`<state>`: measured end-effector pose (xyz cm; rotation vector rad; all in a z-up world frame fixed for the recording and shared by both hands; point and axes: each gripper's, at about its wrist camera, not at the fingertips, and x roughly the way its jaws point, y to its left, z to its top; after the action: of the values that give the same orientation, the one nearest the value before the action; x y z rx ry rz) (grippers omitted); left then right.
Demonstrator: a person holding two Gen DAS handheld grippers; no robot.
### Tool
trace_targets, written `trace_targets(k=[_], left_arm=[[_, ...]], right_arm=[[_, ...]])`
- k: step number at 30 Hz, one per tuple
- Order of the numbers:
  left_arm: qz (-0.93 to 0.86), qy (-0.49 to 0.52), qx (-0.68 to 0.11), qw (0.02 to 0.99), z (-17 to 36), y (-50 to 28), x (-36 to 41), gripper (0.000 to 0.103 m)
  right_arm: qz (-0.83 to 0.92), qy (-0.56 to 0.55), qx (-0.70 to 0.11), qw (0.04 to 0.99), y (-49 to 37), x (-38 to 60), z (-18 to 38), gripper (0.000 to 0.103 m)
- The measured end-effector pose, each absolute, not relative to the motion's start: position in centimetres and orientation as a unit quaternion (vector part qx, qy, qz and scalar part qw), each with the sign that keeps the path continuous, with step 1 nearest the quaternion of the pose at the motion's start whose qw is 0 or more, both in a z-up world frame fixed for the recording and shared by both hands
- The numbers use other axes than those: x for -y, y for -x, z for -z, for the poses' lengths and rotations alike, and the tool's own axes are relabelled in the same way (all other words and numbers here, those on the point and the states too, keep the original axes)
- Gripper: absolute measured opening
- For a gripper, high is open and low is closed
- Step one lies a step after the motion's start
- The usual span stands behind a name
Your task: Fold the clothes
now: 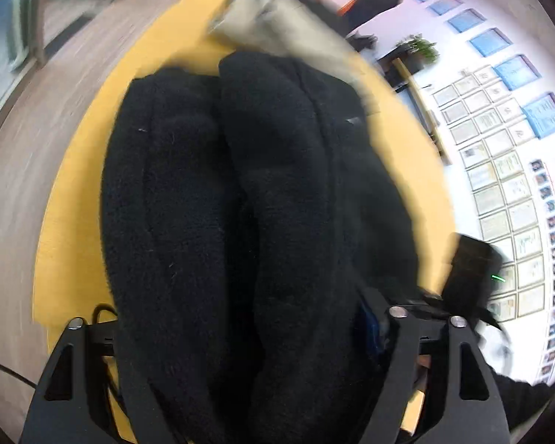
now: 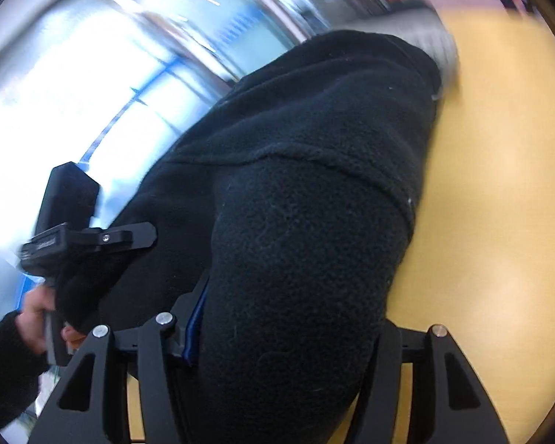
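Observation:
A black fleece garment point(image 1: 262, 192) is bunched in thick folds over the yellow table point(image 1: 74, 199). My left gripper point(image 1: 248, 333) is shut on a fold of it; the fleece fills the space between the jaws and hides the fingertips. In the right wrist view the same fleece point(image 2: 307, 229) fills the space between the jaws of my right gripper point(image 2: 277, 336), which is shut on it above the table point(image 2: 499, 203). The left gripper's body point(image 2: 77, 236) shows at the left of that view. The right gripper's body point(image 1: 470, 270) shows at the right of the left wrist view.
A beige and grey garment point(image 1: 277, 18) lies at the far end of the table. A wood floor point(image 1: 11, 185) lies to the left. A wall of framed papers point(image 1: 499, 170) and a standing person point(image 1: 377, 0) are at the right. Both views are blurred by motion.

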<state>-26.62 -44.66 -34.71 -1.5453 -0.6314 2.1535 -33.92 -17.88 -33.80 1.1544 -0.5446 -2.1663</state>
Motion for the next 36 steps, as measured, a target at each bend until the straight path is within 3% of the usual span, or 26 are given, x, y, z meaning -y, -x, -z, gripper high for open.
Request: trace_targets(k=[12,17,19,23,27,32,36], left_arm=[[-0.777,0.530,0.236,0.246,36.8,25.4,49.2,0.088],[-0.819,0.491,0.215,0.206,30.8,20.6,53.2,0.089],[-0.839,0.468,0.206,0.185,28.4,18.2,56.1,0.095],[-0.890,0.390,0.222,0.081,19.3,13.0,64.3,0.102],[-0.915,0.342,0.211,-0.014,9.7,7.9,63.3,0.102],[-0.945,0.254,0.178,-0.101,-1.0,-0.2,59.6,0.103],[-0.937,0.272,0.167,-0.139,-4.0,-4.7,57.7,0.103]], right_arm=[[0.829,-0.454,0.197,0.262,30.5,18.3,34.1,0.066],[0.817,-0.489,0.152,0.265,29.2,16.8,30.7,0.074],[0.819,-0.497,0.119,0.262,27.6,15.7,28.8,0.075],[0.850,-0.461,0.052,0.251,22.1,11.7,24.4,0.092],[0.859,-0.437,0.050,0.262,22.2,10.1,19.1,0.092],[0.875,-0.357,0.019,0.328,16.2,7.6,10.6,0.092],[0.881,-0.350,0.015,0.317,14.6,5.4,8.4,0.092]])
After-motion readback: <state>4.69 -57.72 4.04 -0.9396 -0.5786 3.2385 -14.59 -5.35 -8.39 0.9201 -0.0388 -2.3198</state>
